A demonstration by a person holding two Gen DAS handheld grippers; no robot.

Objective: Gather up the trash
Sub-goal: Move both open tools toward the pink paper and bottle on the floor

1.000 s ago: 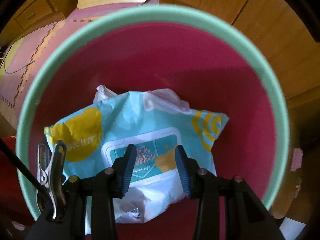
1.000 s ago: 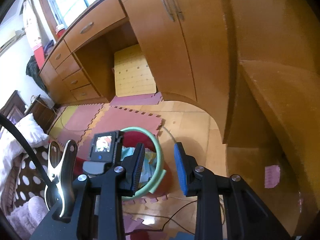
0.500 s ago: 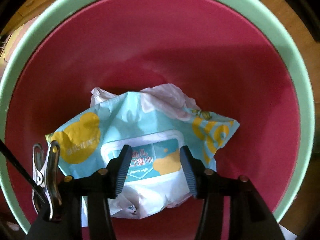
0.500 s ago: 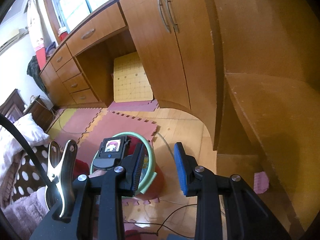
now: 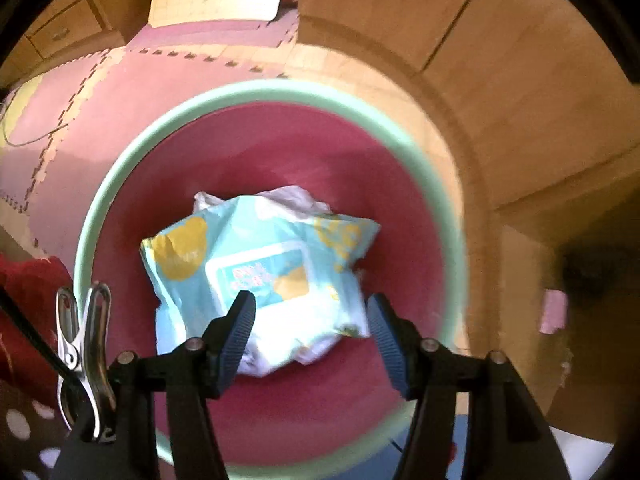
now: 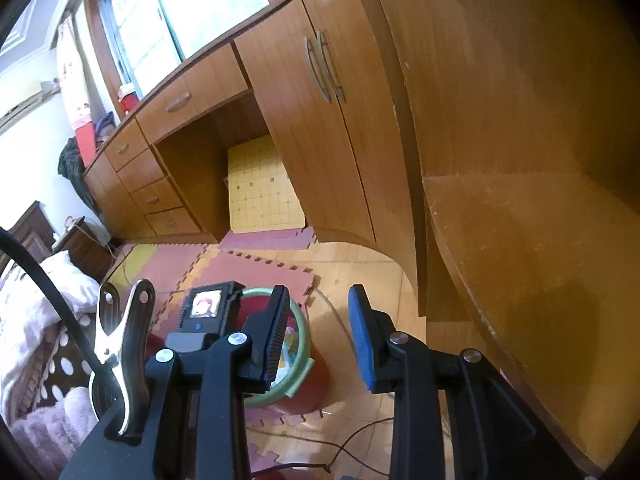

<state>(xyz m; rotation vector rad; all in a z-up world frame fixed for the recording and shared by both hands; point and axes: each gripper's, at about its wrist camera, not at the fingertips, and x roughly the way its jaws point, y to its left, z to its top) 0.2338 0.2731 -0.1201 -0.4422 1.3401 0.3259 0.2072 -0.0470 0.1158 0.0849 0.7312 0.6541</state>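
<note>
A red trash bin with a mint-green rim (image 5: 436, 184) stands on the floor. A light-blue wet-wipes pack (image 5: 256, 264) lies inside it on crumpled white tissue (image 5: 296, 196). My left gripper (image 5: 310, 320) is open and empty, held above the bin with the pack seen between its jaws. My right gripper (image 6: 318, 332) is open and empty, higher up. The right wrist view shows the bin rim (image 6: 304, 344) and the left gripper's camera screen (image 6: 206, 306) over it.
Pink and yellow foam mats (image 5: 120, 96) cover the floor left of the bin. A wooden desk with drawers and a cabinet (image 6: 312, 120) stands behind. A wooden shelf (image 6: 520, 264) juts out at right. A bed (image 6: 36, 320) is at left. A cable (image 6: 352, 436) lies on the floor.
My left gripper has risen away from the bin, which now looks smaller, and its jaws stand wider. The pack stays in the bin. The right gripper tilted up slightly.
</note>
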